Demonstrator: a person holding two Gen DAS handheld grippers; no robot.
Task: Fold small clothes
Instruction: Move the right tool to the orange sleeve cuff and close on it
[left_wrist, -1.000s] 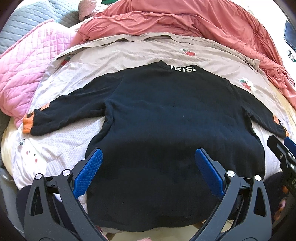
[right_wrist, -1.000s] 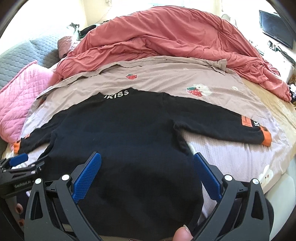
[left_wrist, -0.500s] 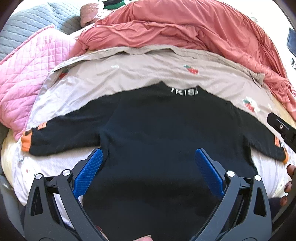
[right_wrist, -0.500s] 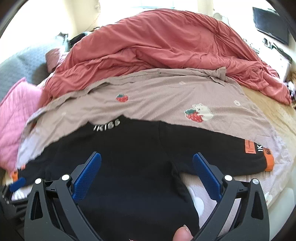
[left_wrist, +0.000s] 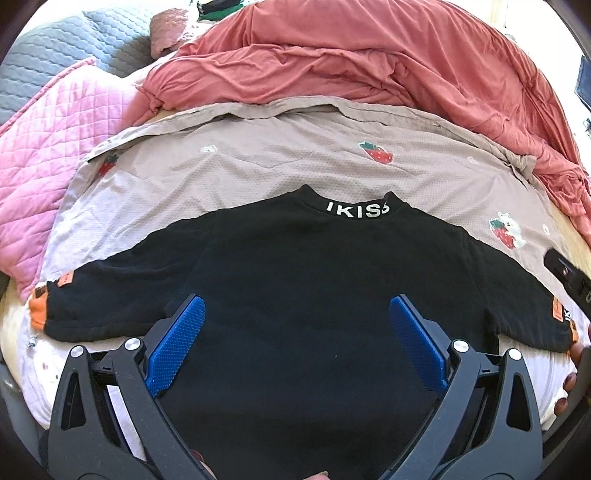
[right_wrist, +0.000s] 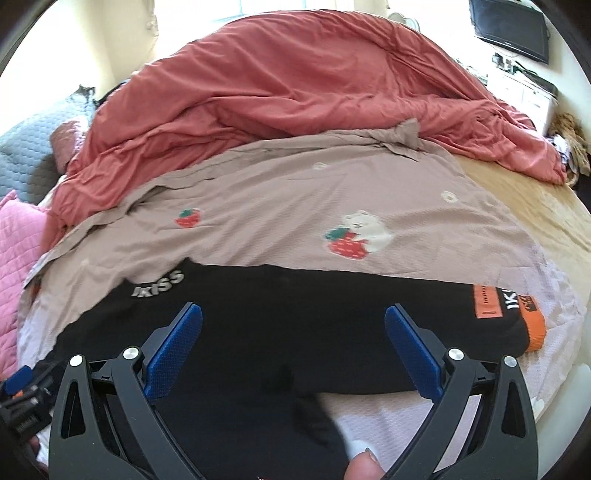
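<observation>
Sweater (left_wrist: 314, 295) spread flat, black, "IKISS" on the collar, both sleeves out, lying on a beige strawberry-print sheet (left_wrist: 258, 166) with a red duvet (left_wrist: 351, 62) bunched behind and a pink quilt (left_wrist: 55, 147) off to the side. Left gripper (left_wrist: 297, 345) hangs over the sweater's body, blue pads wide apart, gripping nothing. From the right wrist: right gripper (right_wrist: 293, 345) spread just as wide, empty, above the sleeve near its orange cuff (right_wrist: 535, 328); a fingertip (right_wrist: 364, 467) shows at the bottom edge.
</observation>
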